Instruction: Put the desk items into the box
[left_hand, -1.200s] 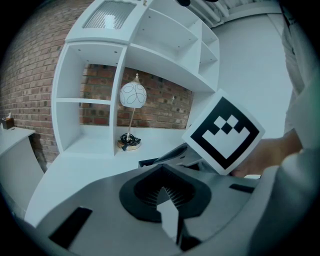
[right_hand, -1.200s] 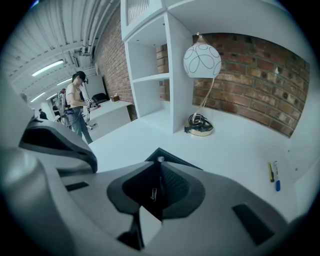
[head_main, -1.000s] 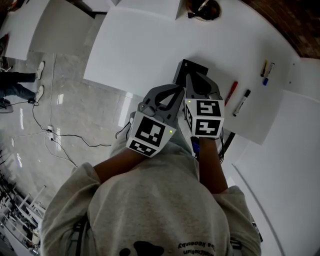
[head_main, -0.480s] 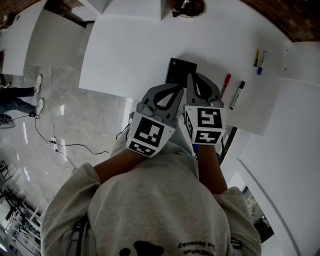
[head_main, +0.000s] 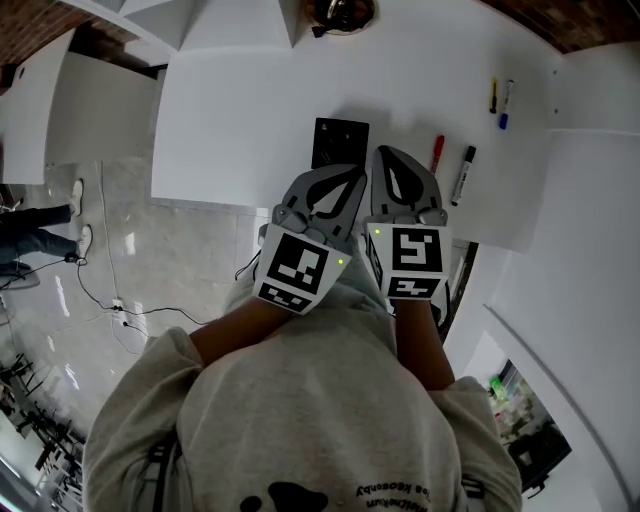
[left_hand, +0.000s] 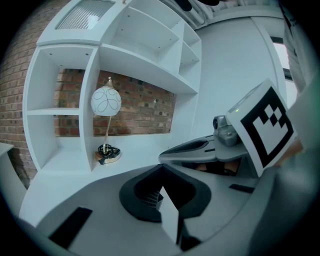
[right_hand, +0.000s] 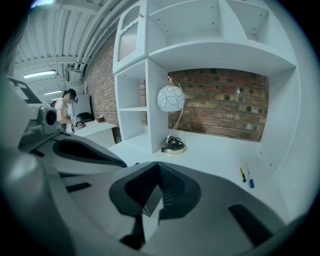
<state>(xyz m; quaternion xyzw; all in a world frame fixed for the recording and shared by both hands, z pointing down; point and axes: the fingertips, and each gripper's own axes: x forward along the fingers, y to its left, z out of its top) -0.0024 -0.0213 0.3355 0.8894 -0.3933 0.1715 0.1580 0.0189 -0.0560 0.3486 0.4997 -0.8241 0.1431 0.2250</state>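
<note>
Black box (head_main: 340, 140) shifted left in view | left hand-held gripper (head_main: 356, 173), right hand-held gripper (head_main: 387, 152): jaws together, empty

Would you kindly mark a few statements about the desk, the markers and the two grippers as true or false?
1. The left gripper and the right gripper are both shut and hold nothing. True.
2. The red marker lies inside the black box. False: it lies on the white desk, to the right of the box.
3. A black marker lies beside the red marker, not touching it. True.
4. The lamp lies on its side. False: it stands upright at the back of the desk.
</note>
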